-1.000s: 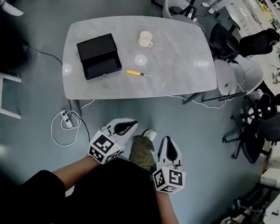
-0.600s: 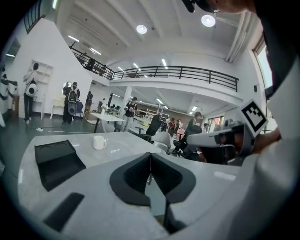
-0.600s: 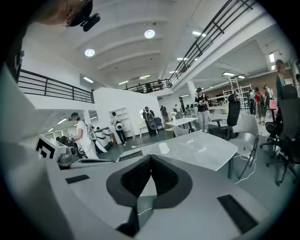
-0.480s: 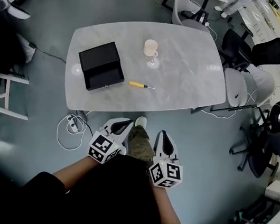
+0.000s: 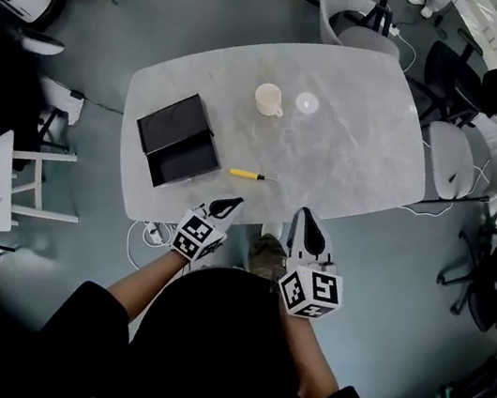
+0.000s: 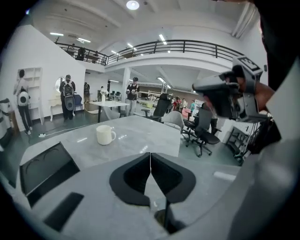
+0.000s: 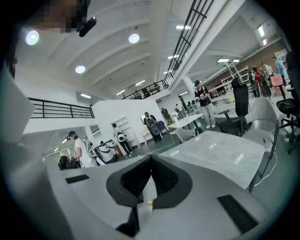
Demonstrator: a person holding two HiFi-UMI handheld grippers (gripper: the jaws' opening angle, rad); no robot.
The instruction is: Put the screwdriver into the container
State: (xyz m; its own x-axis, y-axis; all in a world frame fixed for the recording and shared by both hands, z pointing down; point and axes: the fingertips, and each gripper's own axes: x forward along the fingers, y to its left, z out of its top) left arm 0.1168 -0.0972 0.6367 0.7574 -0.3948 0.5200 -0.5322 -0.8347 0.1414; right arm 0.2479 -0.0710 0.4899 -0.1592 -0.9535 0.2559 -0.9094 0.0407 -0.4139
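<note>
Holding left gripper (image 5: 228,204) and right gripper (image 5: 307,219) at near table (image 5: 353,145) edge, both jaw pairs pressed together on nothing, likely pre-reach; leaving screwdriver (image 5: 245,174) flat just beside open container (image 5: 180,141), handle toward it, probably for short carry.

Your head camera looks steeply down on the grey table (image 5: 333,151) from well above. The camera on your left gripper (image 5: 226,205) sits low near the table edge, facing across it to the mug (image 6: 105,135). The one on your right gripper (image 5: 308,219) tilts up toward the ceiling (image 7: 117,51). All share the tabletop.
</note>
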